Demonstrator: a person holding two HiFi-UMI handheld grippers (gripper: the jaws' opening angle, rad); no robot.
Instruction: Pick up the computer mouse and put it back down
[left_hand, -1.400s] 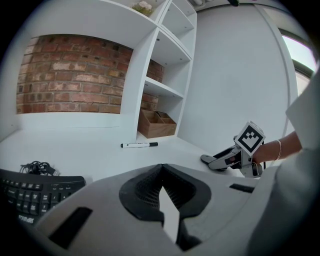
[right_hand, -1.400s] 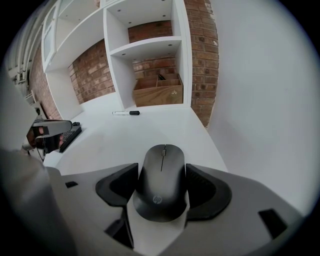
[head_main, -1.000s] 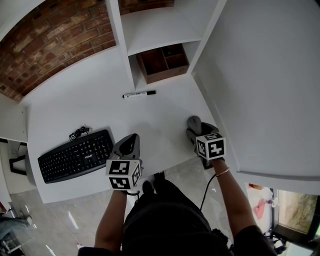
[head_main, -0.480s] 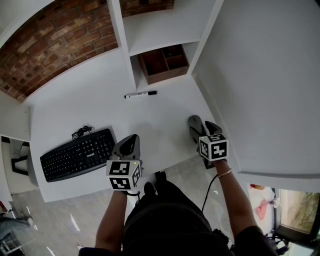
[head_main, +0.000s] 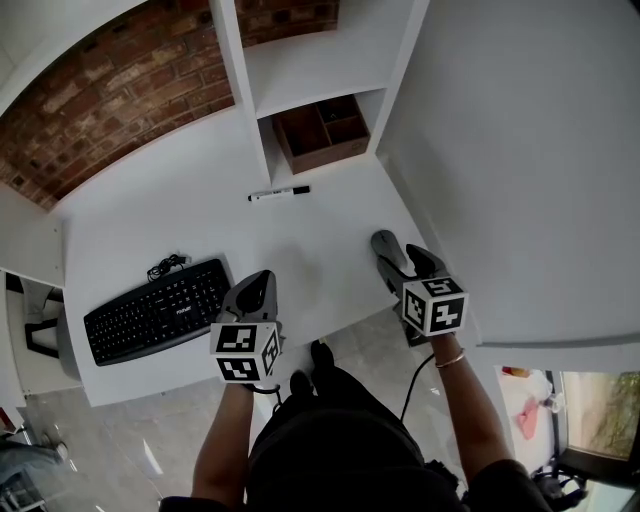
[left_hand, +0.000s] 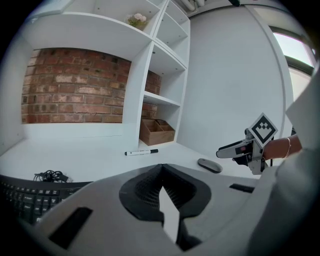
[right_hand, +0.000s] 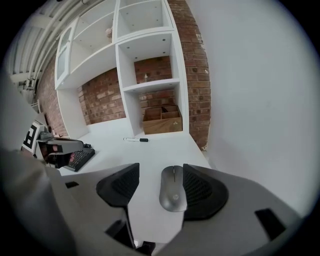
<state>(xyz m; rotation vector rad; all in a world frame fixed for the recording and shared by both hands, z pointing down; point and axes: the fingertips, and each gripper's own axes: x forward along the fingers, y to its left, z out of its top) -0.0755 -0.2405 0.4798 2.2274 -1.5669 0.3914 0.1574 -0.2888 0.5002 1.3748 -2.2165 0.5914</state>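
The grey computer mouse lies on the white desk near its front right corner. My right gripper is open around it, with the mouse close against the right-hand pad and a wide gap to the left pad. In the left gripper view the mouse rests flat on the desk, just below the right gripper. My left gripper hangs shut and empty over the desk's front edge, beside the keyboard.
A black keyboard with a coiled cable lies at the front left. A marker pen lies mid-desk. A wooden box sits in the shelf recess at the back. A white wall panel bounds the right side.
My right gripper has drawn back slightly toward the person, and the mouse has stayed on the desk between its jaws. The left gripper has hardly moved.
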